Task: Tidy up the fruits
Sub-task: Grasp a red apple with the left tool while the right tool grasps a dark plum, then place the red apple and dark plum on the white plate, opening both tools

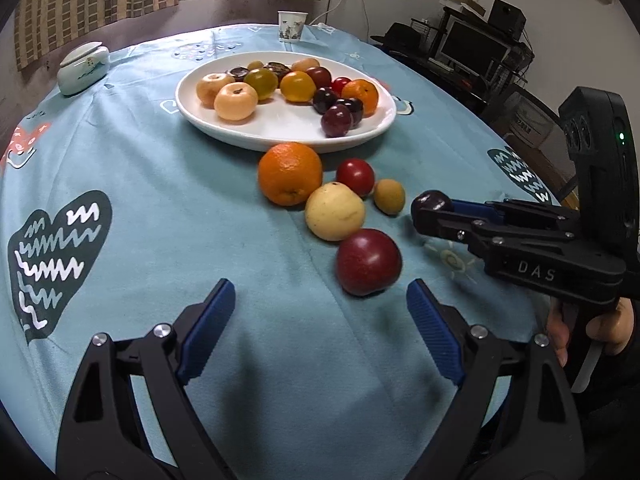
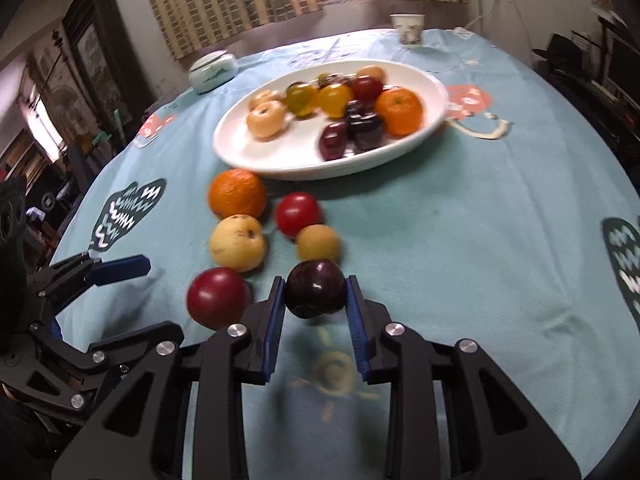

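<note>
While the right tool (image 2: 316, 294) grips a dark plum (image 2: 315, 289) (near the plate (image 2: 280, 162)), the left tool (image 1: 320, 316) gapes empty, farther from it.

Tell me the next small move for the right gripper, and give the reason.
Probably lift the dark plum and carry it toward the white plate. The right gripper is shut on it, both blue pads against its sides, and similar dark plums already lie on the plate. The left gripper is open and holds nothing, near the red plum.
</note>
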Demonstrator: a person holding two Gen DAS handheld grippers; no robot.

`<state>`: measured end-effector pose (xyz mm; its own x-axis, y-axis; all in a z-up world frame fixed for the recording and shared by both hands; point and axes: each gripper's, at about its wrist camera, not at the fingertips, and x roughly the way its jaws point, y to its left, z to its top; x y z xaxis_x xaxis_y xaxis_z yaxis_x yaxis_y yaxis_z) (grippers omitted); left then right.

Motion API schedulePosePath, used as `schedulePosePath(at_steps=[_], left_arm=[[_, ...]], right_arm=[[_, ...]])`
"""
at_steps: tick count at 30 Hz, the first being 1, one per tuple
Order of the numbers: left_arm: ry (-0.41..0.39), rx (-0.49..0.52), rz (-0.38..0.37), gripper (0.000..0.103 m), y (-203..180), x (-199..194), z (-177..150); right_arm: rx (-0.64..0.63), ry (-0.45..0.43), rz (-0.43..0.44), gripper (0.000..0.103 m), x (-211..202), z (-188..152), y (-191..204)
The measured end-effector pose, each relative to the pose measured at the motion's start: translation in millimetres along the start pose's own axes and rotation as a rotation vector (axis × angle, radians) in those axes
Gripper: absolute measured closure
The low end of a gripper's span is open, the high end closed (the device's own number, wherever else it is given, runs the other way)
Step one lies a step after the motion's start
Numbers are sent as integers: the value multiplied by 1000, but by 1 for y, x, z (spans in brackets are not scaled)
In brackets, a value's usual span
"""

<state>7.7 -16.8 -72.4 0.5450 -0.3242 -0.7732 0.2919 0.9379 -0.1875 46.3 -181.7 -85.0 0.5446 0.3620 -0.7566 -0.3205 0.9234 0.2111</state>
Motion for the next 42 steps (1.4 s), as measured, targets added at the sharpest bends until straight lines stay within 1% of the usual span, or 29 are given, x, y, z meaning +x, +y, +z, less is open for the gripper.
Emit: schedulePosePath(at_steps=[2,3,4,5,6,8,9,10,11,12,14,20,26,31,34,36,39,42], left_arm=[[19,-3,-32,14,-6,8,2],[28,-9,-34,14,-7,13,3],[38,-17,-33,15,-9,18,4],[44,-22,-28,19,-10,23,5],[45,-24,-10,22,-11,26,6],[37,-15,13,36,-15,29,8],[35,-17,13,41,-16,30,9],[35,-22,2,50,-17,31,10],[37,-26,-16,62,-18,31,10],[41,-28,-33,63,-19,30,11],[39,-14,-12,63,-23,28,9],[29,-10,-8,63,-22,19,6],[-2,-27,-11,63,-12,4,7],[-28,-61,-10,63,5,-6,16],[-46,-67,20,63,15,-9,35],[-72,-50,47,63,18,-12,51],[-105,-18,86,63,21,-11,89],[-116,-15,84,63,25,1,129]], right_arm=[[23,-6,-41,72,-6,-4,-12],[32,-6,-50,72,-8,-6,-17],[44,-5,-53,72,-10,-9,-22],[53,-3,-53,72,-12,-11,-27],[59,-1,-50,72,-13,-14,-30],[68,-2,-39,72,-16,-18,-35],[70,-2,-34,72,-16,-19,-36],[72,-3,-30,72,-17,-20,-37],[74,-3,-25,72,-16,-20,-38],[75,-2,-22,72,-16,-21,-38],[74,1,-15,72,-15,-22,-37],[60,-8,-1,72,-18,-23,-29],[44,-8,-2,72,-19,-19,-22],[30,2,8,72,-15,-15,-15],[14,11,26,72,-11,-7,-10],[-9,4,25,72,-10,3,-5],[-62,-18,15,72,-9,26,5],[-91,-36,3,72,-5,56,9]])
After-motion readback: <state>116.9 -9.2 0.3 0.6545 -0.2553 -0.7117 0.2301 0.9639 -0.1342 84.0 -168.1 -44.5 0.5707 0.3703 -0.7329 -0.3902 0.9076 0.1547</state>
